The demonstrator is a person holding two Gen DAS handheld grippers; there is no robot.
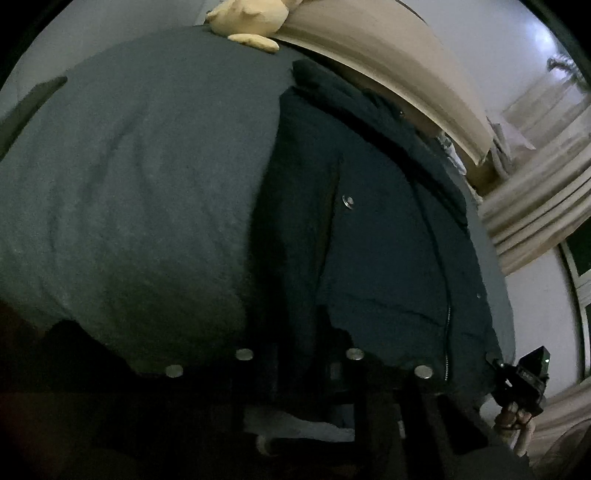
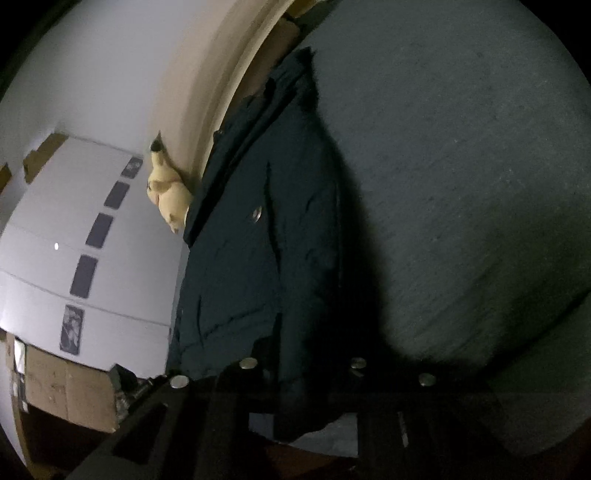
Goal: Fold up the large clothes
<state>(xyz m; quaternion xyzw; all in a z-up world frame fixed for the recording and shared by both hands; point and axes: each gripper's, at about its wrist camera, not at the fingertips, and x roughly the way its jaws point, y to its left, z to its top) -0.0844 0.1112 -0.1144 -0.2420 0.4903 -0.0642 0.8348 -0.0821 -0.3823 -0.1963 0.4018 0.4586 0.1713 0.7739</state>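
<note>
A dark, puffy quilted jacket (image 1: 376, 236) with metal snaps lies on the nubby grey bedspread (image 1: 140, 177), below the yellow plush toy (image 1: 251, 18). The left gripper (image 1: 299, 363) and right gripper (image 2: 301, 369) each pinch its hem, jaws nearly closed.

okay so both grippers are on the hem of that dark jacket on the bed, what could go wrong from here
The dark jacket looks bulky and slick; with both grippers pinching only its near hem, the fabric could slip out during a fold. Its far end lies against the headboard, so the collar may bunch there. The yellow plush toy sits close beside the jacket in the right wrist view, so a sweeping fold might knock it.
</note>
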